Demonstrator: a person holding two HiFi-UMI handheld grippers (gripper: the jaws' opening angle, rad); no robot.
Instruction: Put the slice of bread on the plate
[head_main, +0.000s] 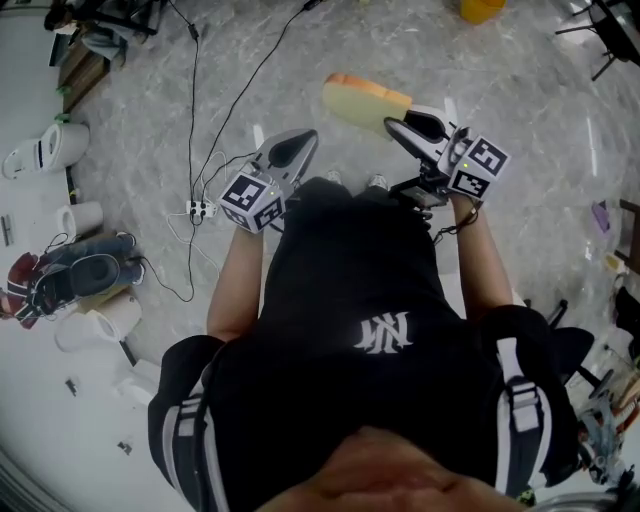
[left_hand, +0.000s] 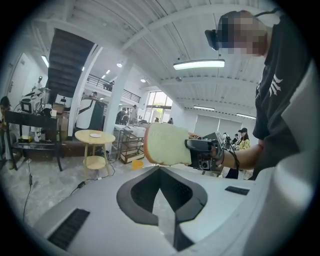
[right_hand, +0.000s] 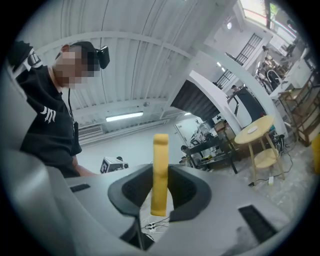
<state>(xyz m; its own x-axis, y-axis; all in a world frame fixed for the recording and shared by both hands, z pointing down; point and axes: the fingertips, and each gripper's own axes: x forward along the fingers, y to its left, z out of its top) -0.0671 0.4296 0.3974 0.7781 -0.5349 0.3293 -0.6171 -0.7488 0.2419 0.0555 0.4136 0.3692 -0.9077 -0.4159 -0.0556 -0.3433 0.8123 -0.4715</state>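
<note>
Nearest me, my left tongs (left_hand: 160, 172) have their dark, textured pads pressed together on nothing. My right tongs (right_hand: 160, 187) pinch the slice of bread (right_hand: 160, 170) on edge, up in the air and on no surface. Below is the floor (head_main: 300, 60), grey, marbled and glossy, with a white power strip (head_main: 200, 209) and black cables on it. The head view shows the slice as a pale wedge with a tan crust. The left gripper view gives its broad, pale face, and the right gripper view its narrow yellow edge. Farther off stands a round, pale wooden table (left_hand: 95, 137) with a lower shelf. A small white disc (left_hand: 95, 134) lies on top, well apart from the bread. Beyond are a dark staircase (left_hand: 70, 55) and a white ribbed ceiling (left_hand: 200, 30).
</note>
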